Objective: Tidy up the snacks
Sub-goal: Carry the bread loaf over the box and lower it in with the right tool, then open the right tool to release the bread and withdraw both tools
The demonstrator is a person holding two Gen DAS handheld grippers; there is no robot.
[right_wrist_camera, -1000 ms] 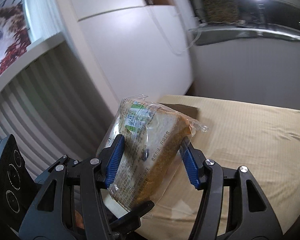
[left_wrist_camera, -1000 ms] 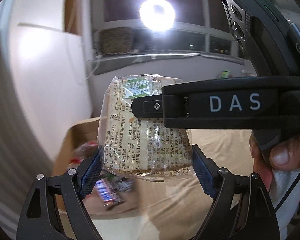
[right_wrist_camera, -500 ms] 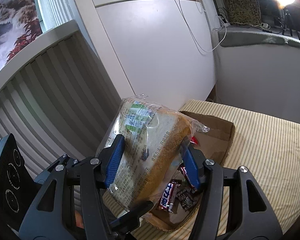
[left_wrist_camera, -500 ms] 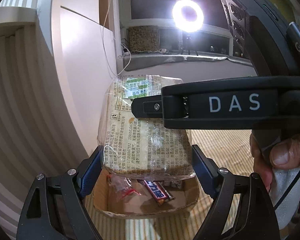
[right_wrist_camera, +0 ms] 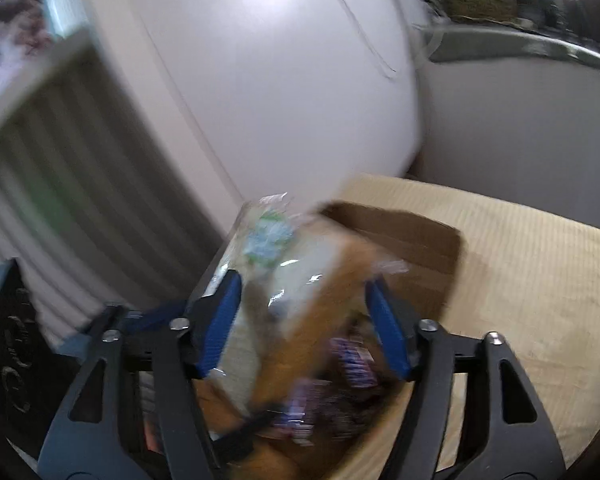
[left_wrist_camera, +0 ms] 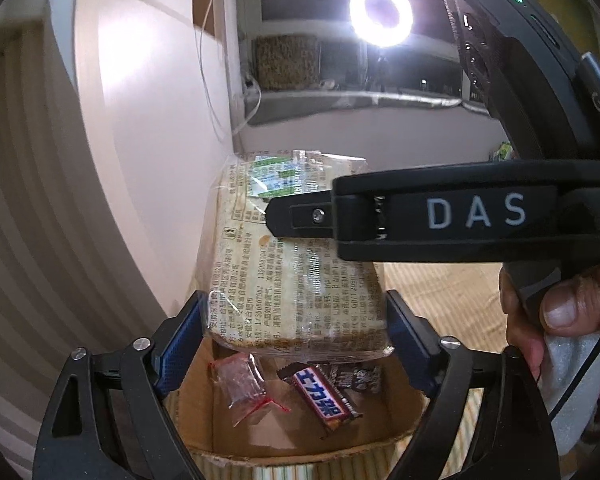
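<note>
Above the cardboard box [left_wrist_camera: 300, 446], both tongs [left_wrist_camera: 296, 322] [right_wrist_camera: 304, 312] grasp the bread packet [left_wrist_camera: 296, 280]. Uneven release could tip it onto the box's rim.

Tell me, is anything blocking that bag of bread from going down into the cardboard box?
Nothing visible blocks it. The bread bag, held by both the left gripper and the right gripper, hangs right above the open cardboard box. Only small snacks lie on its floor: a candy bar and a clear red-edged packet.
</note>
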